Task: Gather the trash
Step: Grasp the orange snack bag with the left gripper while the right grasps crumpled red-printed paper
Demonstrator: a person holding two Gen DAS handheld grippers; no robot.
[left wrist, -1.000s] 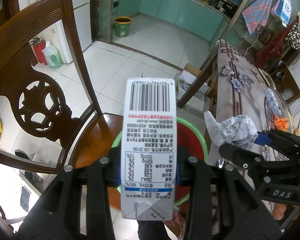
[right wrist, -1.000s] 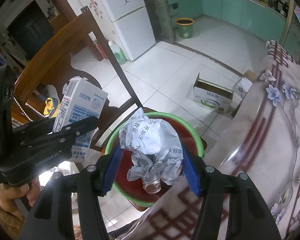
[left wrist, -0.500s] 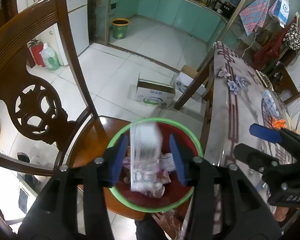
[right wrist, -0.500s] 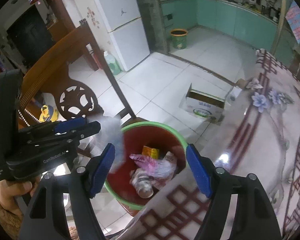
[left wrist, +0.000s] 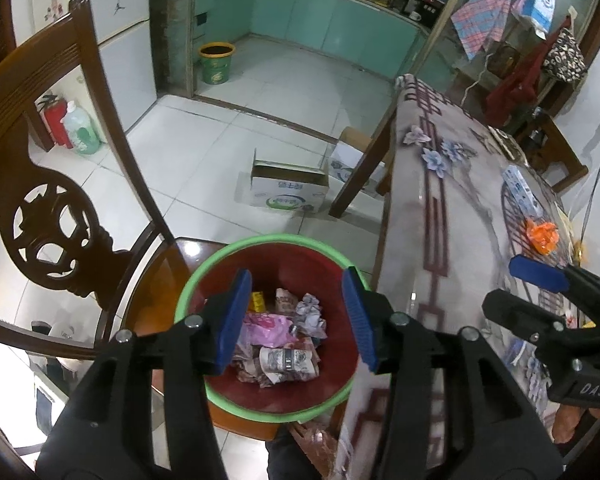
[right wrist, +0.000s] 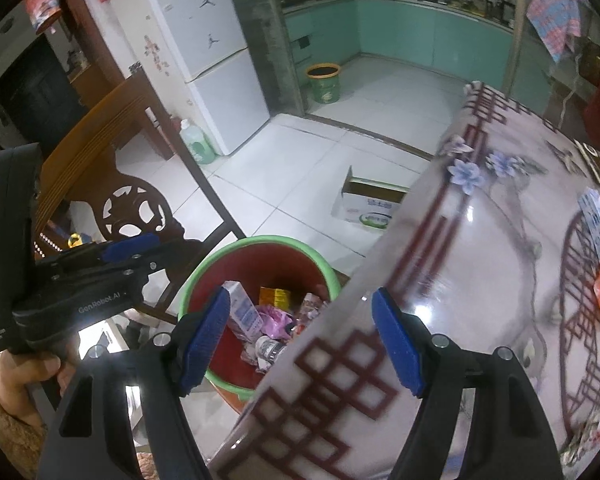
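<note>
Both grippers are empty now: the left gripper (left wrist: 296, 316) hangs with its jaws apart right above the bin (left wrist: 220, 258), which sits on a chair (left wrist: 156, 276) just beside the table's edge (right wrist: 380, 264). The right gripper (right wrist: 304, 340) gapes wide over that edge, while a milk carton (right wrist: 244, 312), crumpled paper (left wrist: 310, 314) and wrappers lie inside the bin.

Bin (left wrist: 256, 242) on chair (left wrist: 156, 280); wrapper (left wrist: 542, 236) on table (left wrist: 452, 240).
</note>
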